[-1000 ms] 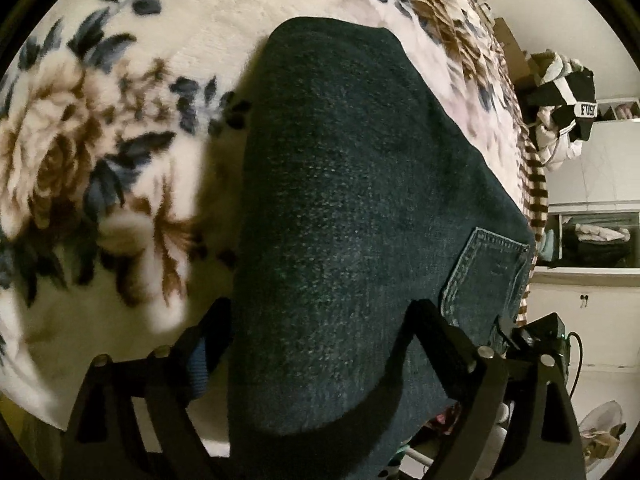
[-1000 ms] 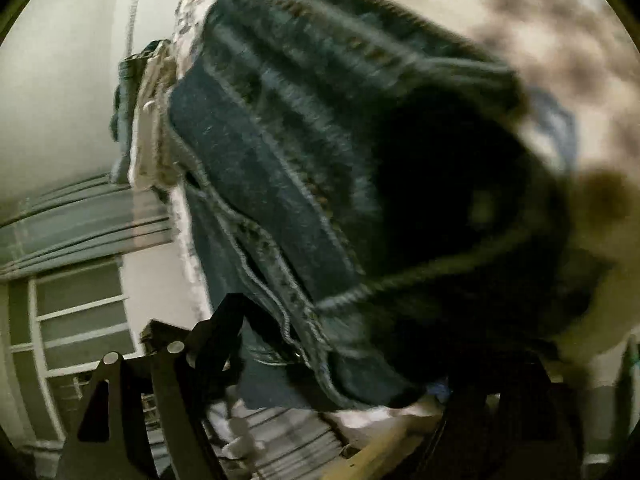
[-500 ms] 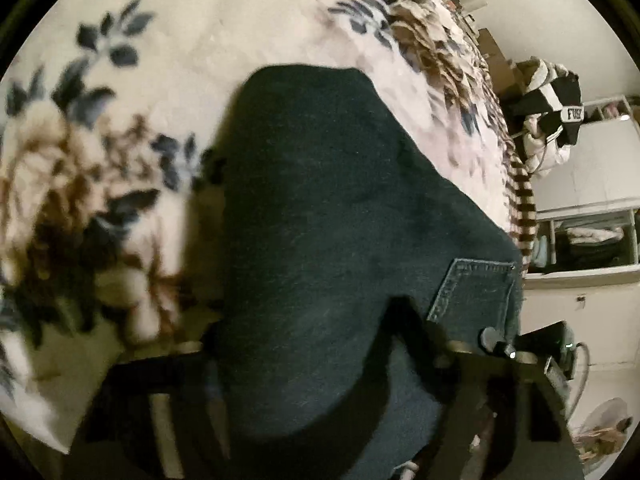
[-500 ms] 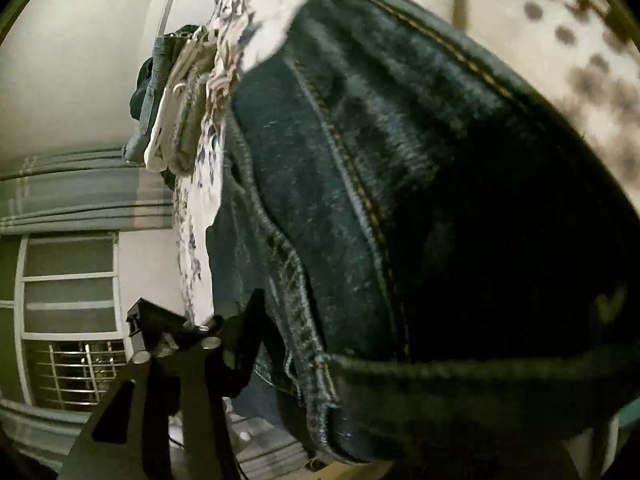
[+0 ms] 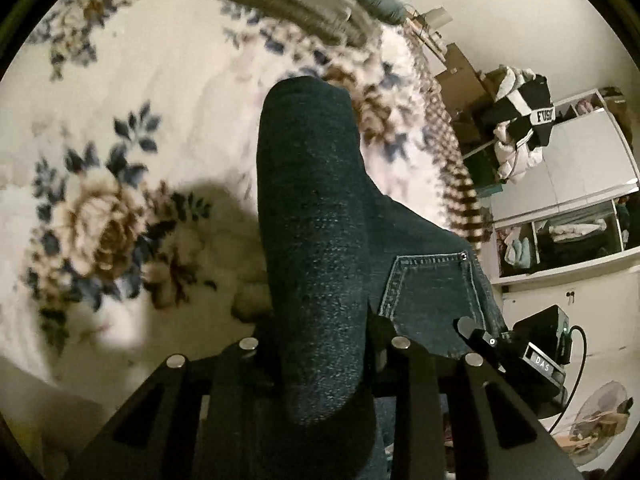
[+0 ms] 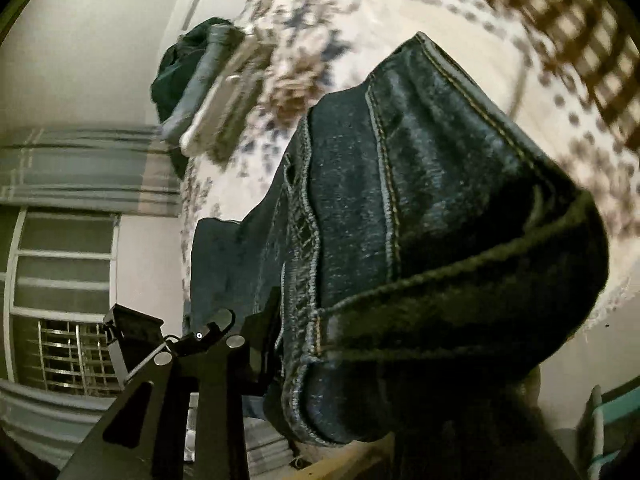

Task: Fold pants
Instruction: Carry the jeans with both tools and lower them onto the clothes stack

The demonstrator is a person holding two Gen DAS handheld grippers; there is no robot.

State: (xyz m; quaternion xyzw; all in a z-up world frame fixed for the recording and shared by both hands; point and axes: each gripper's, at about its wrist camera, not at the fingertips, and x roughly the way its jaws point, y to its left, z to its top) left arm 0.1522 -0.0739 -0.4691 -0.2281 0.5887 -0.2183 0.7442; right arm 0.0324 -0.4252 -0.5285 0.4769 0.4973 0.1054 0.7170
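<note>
The left gripper (image 5: 320, 344) pinches the pants (image 5: 316, 240), whose long axis runs far across the bed (image 5: 140, 80); the right gripper (image 6: 360, 344) clamps the waistband.

floral blanket (image 5: 140, 128), white wardrobe (image 5: 580, 168), barred window (image 6: 60, 300), striped curtain (image 6: 80, 168)

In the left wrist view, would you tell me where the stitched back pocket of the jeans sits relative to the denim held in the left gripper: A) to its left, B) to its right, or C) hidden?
B: the back pocket shows right of the denim fold in the left gripper.
</note>
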